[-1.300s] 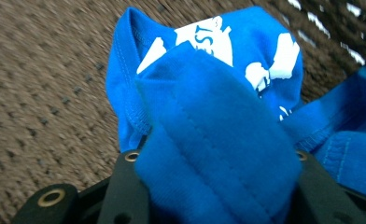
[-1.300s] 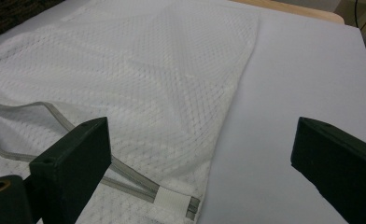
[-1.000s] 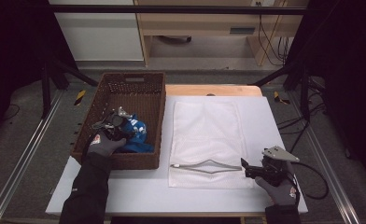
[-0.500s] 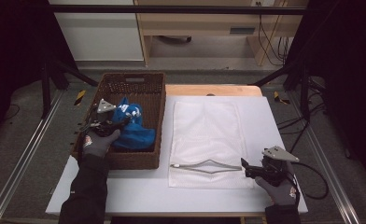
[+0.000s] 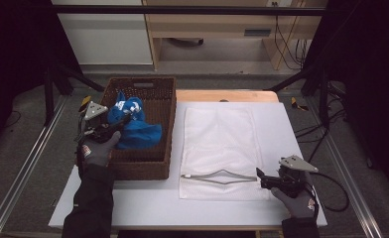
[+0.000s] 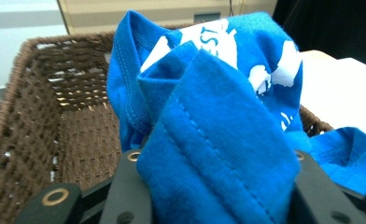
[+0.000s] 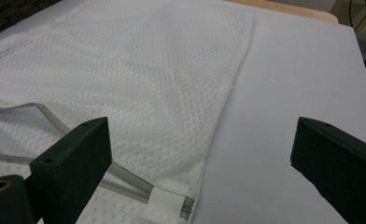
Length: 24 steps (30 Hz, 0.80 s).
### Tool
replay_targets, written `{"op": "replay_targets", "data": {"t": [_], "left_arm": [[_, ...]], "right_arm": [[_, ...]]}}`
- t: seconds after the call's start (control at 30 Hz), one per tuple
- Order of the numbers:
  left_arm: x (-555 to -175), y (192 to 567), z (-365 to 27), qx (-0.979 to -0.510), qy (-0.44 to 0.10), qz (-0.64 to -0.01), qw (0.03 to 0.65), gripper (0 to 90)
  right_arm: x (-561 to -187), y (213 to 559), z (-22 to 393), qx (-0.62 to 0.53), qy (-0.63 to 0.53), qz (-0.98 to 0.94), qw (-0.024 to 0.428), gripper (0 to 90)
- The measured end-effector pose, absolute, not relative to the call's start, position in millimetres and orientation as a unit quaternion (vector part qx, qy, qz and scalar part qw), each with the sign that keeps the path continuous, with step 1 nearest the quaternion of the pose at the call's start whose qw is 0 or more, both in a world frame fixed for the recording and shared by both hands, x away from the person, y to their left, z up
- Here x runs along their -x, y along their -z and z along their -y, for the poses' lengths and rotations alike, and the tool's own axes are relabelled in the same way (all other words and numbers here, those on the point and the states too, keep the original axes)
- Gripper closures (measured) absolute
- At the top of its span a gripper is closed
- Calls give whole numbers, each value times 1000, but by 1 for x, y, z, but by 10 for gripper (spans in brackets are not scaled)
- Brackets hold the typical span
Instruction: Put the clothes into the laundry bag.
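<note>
A blue shirt with white print (image 5: 133, 124) (image 6: 218, 140) is lifted out of the brown wicker basket (image 5: 155, 163), partly draped over its left wall. My left gripper (image 5: 114, 124) (image 6: 218, 186) is shut on a fold of that shirt at the basket's left side. A white mesh laundry bag (image 5: 220, 148) (image 7: 139, 79) lies flat on the white table, its grey zipper mouth (image 5: 217, 177) (image 7: 125, 179) gaping at the near end. My right gripper (image 5: 261, 176) (image 7: 202, 168) stands open just right of the bag's near right corner, with nothing between its jaws.
The basket (image 6: 45, 107) stands on the table's left part, against the bag's left edge. A wooden tabletop strip (image 5: 227, 95) shows behind the white surface (image 5: 291, 134). Cables (image 5: 331, 193) trail off the right edge. Metal rails run along both sides of the table.
My left gripper has risen and drawn back to the left, lifting the blue shirt up out of the basket. The right gripper has stayed open in place.
</note>
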<state>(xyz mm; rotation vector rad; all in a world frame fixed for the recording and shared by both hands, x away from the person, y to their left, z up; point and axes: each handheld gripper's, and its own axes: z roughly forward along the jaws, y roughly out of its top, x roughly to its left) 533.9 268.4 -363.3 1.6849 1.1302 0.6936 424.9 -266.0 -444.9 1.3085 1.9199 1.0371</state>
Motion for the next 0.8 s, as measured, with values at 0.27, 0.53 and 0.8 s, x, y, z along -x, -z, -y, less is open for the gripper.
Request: {"op": "replay_targets", "data": {"t": [0.27,0.53,0.8], "left_arm": [[-520,341,-270,-672,-301,-451,504,627],[-502,317,-268,-660,-315,-442,520,626],[-484,298,-256,-654,-311,-421,547,626]], "right_arm": [[-425,444,267,-492,-392,-720,295,56],[-424,443,266,-491,-393,-719,296,56],[-423,442,266,-484,-394,-722,299,52]]}}
